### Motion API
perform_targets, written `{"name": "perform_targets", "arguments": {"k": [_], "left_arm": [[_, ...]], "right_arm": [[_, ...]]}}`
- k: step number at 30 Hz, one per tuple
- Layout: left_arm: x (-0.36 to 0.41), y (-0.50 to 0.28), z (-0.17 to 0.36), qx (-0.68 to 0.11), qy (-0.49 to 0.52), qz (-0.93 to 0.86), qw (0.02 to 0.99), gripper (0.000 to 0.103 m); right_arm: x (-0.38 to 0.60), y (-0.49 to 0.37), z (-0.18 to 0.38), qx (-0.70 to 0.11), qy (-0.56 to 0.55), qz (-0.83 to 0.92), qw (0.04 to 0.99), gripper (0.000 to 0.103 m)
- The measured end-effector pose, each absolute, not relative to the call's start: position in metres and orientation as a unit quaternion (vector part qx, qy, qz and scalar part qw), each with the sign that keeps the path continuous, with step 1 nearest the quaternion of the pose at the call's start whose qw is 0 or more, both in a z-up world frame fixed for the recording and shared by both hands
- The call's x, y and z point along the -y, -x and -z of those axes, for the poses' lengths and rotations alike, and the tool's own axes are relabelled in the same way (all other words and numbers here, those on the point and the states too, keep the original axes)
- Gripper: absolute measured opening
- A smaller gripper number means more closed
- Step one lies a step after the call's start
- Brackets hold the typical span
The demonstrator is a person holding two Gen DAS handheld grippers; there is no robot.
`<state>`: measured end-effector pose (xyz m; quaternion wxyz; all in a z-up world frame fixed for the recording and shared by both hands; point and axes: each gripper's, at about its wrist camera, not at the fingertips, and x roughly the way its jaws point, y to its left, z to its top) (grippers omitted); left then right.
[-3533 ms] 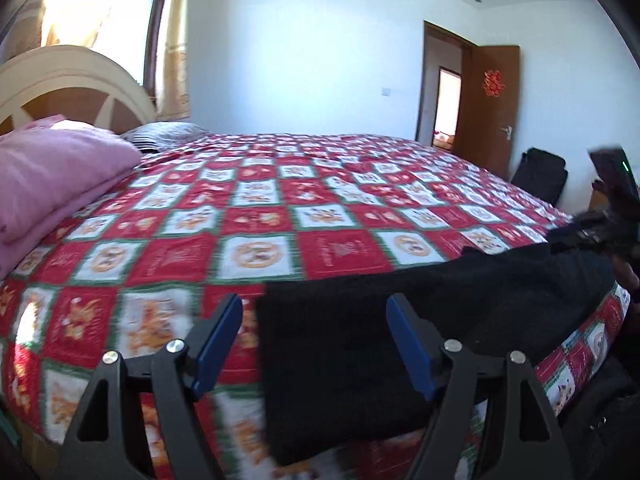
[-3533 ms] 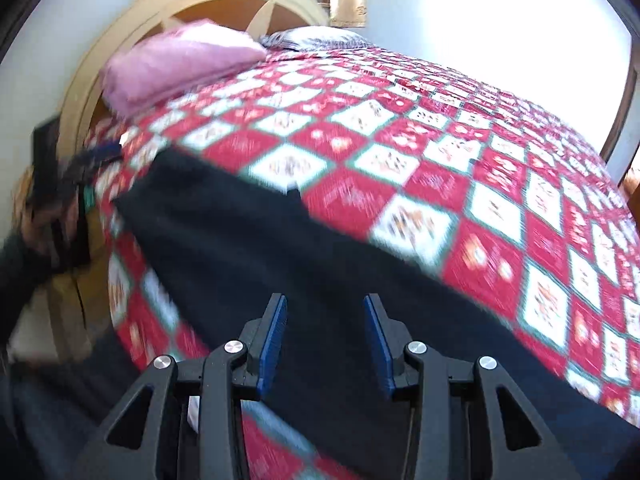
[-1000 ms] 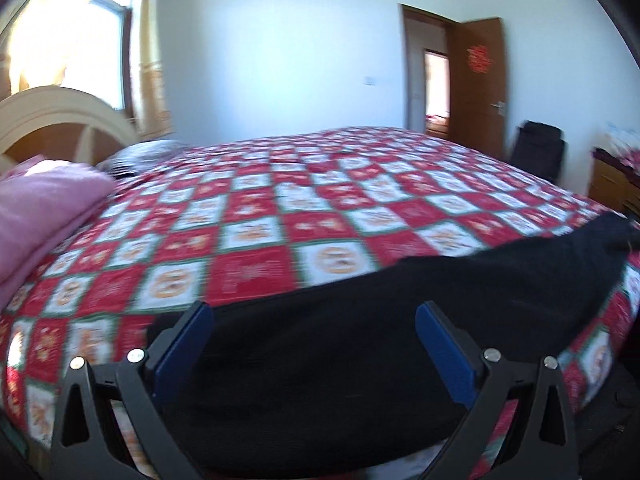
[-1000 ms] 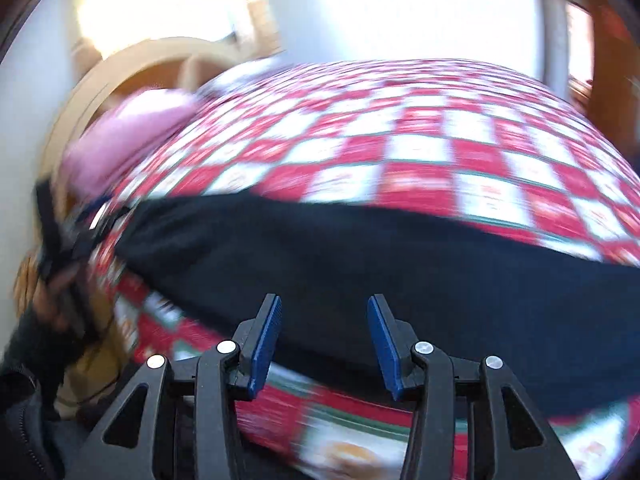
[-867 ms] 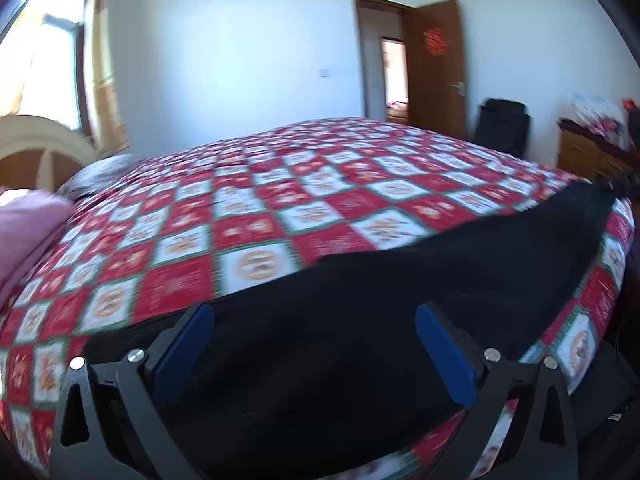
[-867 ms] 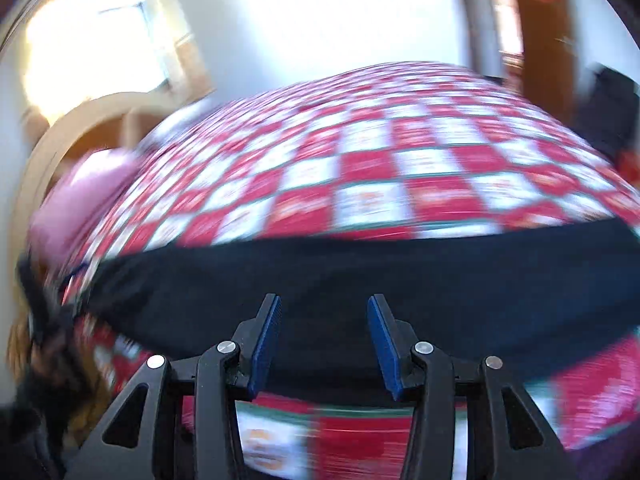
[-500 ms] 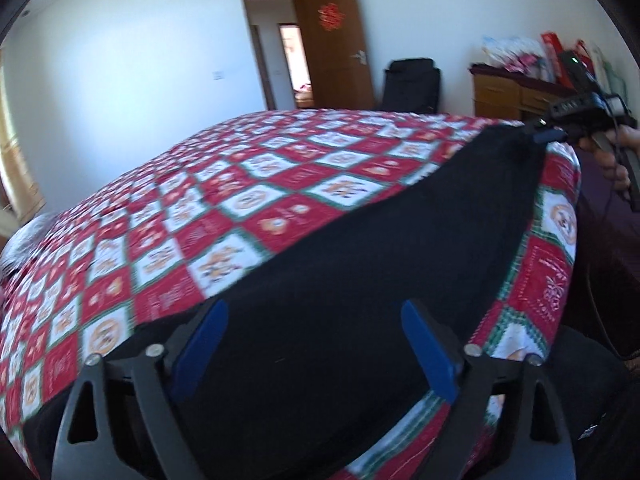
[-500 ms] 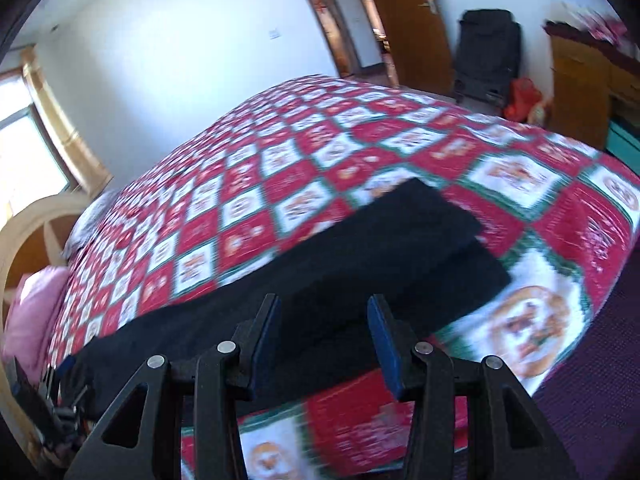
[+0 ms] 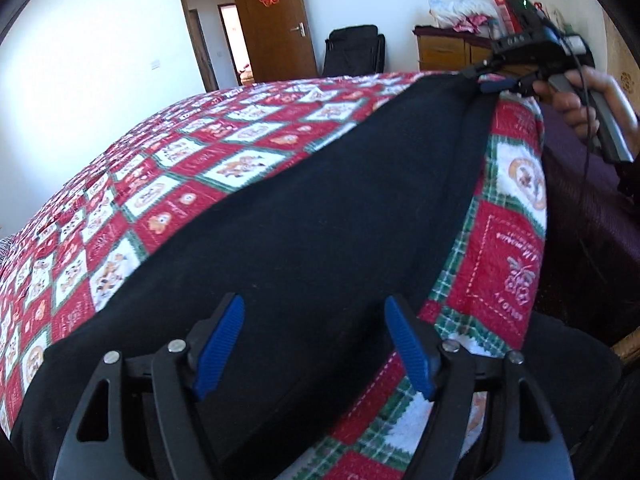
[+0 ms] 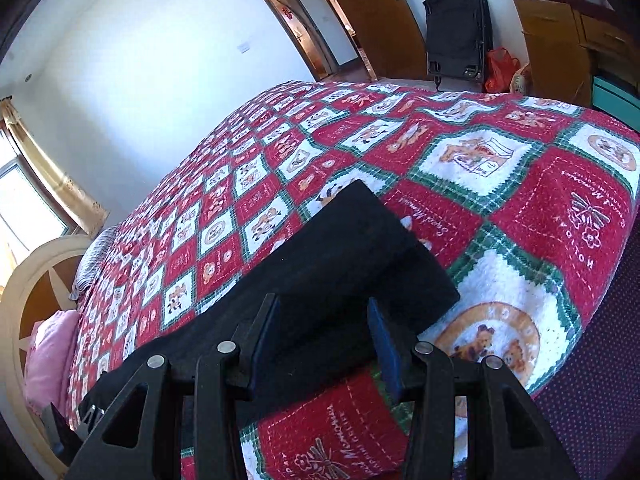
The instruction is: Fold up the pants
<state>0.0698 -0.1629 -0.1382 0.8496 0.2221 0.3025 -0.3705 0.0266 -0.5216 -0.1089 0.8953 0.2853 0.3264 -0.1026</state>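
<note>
Both grippers stand with jaws apart over the black pants [image 9: 320,216], which lie stretched along the near edge of the bed's red, white and green patchwork quilt [image 9: 192,168]. Left gripper [image 9: 316,340] has just been closing its jaws; the waist end lies below them, not pinched. Right gripper [image 10: 322,336] hangs half-open above the leg cuffs [image 10: 372,248], its blue pads clear of the cloth. From the left wrist view, the person's hand [image 9: 580,100] holds that gripper at the pants' far end.
</note>
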Motion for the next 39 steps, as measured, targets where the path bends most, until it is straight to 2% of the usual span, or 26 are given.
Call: {"name": "perform_targets", "arguments": {"k": [2, 10, 13, 14, 15, 16, 17, 18, 19, 21, 22, 28, 32, 39], "left_arm": [[0.166, -0.073, 0.142, -0.308, -0.221, 0.370, 0.848, 0.071], [0.168, -0.079, 0.147, -0.314, -0.218, 0.368, 0.848, 0.074], [0.167, -0.079, 0.146, -0.318, -0.212, 0.371, 0.846, 0.071], [0.166, -0.079, 0.146, -0.317, -0.210, 0.372, 0.847, 0.067], [0.165, -0.078, 0.146, -0.315, -0.207, 0.375, 0.847, 0.064], [0.165, -0.077, 0.145, -0.313, -0.206, 0.377, 0.847, 0.053], [0.164, -0.076, 0.144, -0.309, -0.206, 0.380, 0.847, 0.038], [0.164, -0.076, 0.143, -0.309, -0.204, 0.384, 0.846, 0.030], [0.163, -0.077, 0.142, -0.311, -0.200, 0.387, 0.845, 0.020], [0.162, -0.077, 0.141, -0.312, -0.197, 0.388, 0.844, 0.014], [0.161, -0.078, 0.140, -0.312, -0.191, 0.390, 0.845, 0.009], [0.146, -0.080, 0.120, -0.303, -0.145, 0.399, 0.853, 0.008], [0.145, -0.071, 0.120, -0.304, -0.148, 0.415, 0.845, 0.008], [0.152, -0.066, 0.144, -0.326, -0.162, 0.423, 0.830, 0.010]], "right_arm": [[0.521, -0.028, 0.110, -0.324, -0.283, 0.103, 0.897, 0.047], [0.522, -0.031, 0.112, -0.312, -0.274, 0.110, 0.903, 0.047], [0.522, -0.034, 0.112, -0.306, -0.272, 0.113, 0.905, 0.047], [0.524, -0.035, 0.112, -0.304, -0.276, 0.115, 0.905, 0.046], [0.526, -0.036, 0.112, -0.303, -0.276, 0.118, 0.904, 0.041], [0.527, -0.037, 0.112, -0.303, -0.276, 0.119, 0.904, 0.037], [0.529, -0.039, 0.113, -0.303, -0.275, 0.118, 0.905, 0.027], [0.532, -0.039, 0.114, -0.302, -0.277, 0.118, 0.905, 0.018], [0.534, -0.039, 0.116, -0.301, -0.278, 0.118, 0.905, 0.015], [0.537, -0.039, 0.117, -0.299, -0.277, 0.114, 0.906, 0.005], [0.538, -0.039, 0.117, -0.297, -0.275, 0.115, 0.907, 0.005], [0.528, -0.027, 0.090, -0.264, -0.249, 0.101, 0.926, 0.003], [0.526, -0.015, 0.078, -0.261, -0.242, 0.097, 0.929, 0.003], [0.543, -0.006, 0.113, -0.316, -0.248, 0.111, 0.909, 0.004]]}}
